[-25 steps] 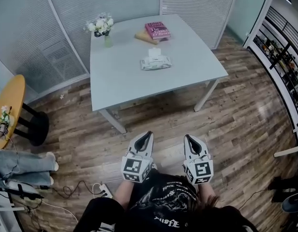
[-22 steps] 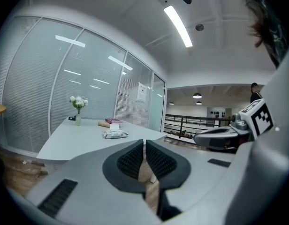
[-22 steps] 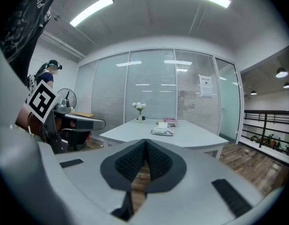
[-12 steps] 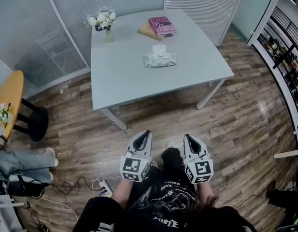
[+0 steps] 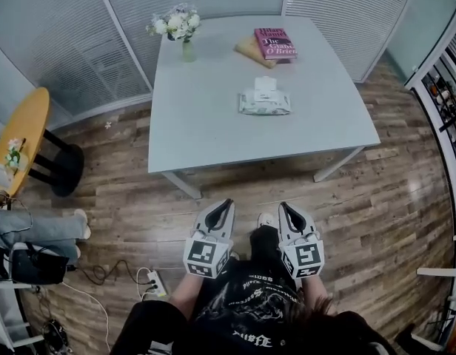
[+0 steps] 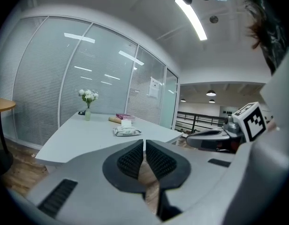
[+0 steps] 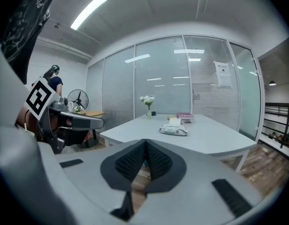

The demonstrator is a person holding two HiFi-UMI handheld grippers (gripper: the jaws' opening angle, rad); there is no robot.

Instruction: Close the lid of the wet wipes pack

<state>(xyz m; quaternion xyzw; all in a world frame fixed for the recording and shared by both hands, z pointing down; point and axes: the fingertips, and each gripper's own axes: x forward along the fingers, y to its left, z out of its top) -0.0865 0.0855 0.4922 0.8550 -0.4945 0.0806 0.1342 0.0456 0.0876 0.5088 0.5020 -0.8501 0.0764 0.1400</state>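
Note:
The wet wipes pack (image 5: 265, 103) lies on the grey table (image 5: 206, 124), right of its middle, with its white lid (image 5: 266, 83) standing up. It also shows far ahead in the left gripper view (image 6: 128, 131) and the right gripper view (image 7: 173, 130). Both grippers hang over the wooden floor, well short of the table's near edge. My left gripper (image 5: 229, 203) is shut with nothing in it, its pads together (image 6: 144, 142). My right gripper (image 5: 283, 205) is shut and empty too (image 7: 145, 141).
A vase of flowers (image 5: 180, 29) and stacked books (image 5: 272, 44) stand at the table's far side. A round yellow side table (image 5: 21, 135), a seated person's legs (image 5: 35, 228) and a power strip (image 5: 152, 283) are at the left. Shelving (image 5: 450, 72) lines the right wall.
Both grippers have moved forward toward the table, which now sits nearer and more to the right in the head view. Both stay shut.

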